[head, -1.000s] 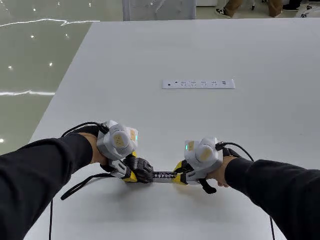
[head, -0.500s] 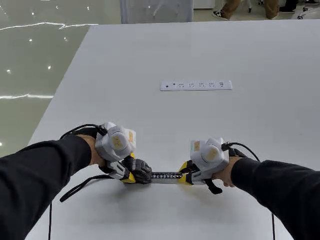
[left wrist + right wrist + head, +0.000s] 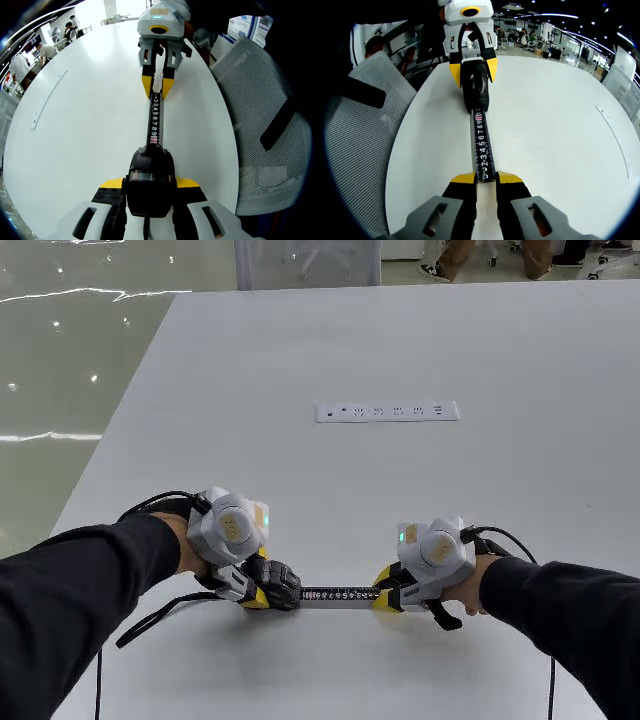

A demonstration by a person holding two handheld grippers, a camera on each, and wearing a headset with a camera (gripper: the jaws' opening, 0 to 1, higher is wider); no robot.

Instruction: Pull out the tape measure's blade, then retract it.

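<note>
A black tape measure case (image 3: pixel 274 583) rests low over the white table, clamped between the yellow-tipped jaws of my left gripper (image 3: pixel 258 590). In the left gripper view the case (image 3: pixel 150 178) sits between the jaws, and its blade (image 3: pixel 154 119) runs forward to the right gripper (image 3: pixel 157 86). My right gripper (image 3: pixel 385 598) is shut on the blade's end. The numbered blade (image 3: pixel 339 593) spans the gap between the two grippers. In the right gripper view the blade (image 3: pixel 482 147) stretches from my right gripper (image 3: pixel 485 179) to the case (image 3: pixel 473 83).
A white power strip (image 3: pixel 388 412) lies flat mid-table, well beyond the grippers. A black cable (image 3: pixel 160 611) trails from the left hand across the table. A mesh chair (image 3: pixel 260 150) stands beside the table's near edge. The table's left edge (image 3: pixel 110 435) drops to a shiny floor.
The right gripper has moved right, away from the case, and more blade is drawn out between the two grippers. The left gripper has held the case nearly still.
</note>
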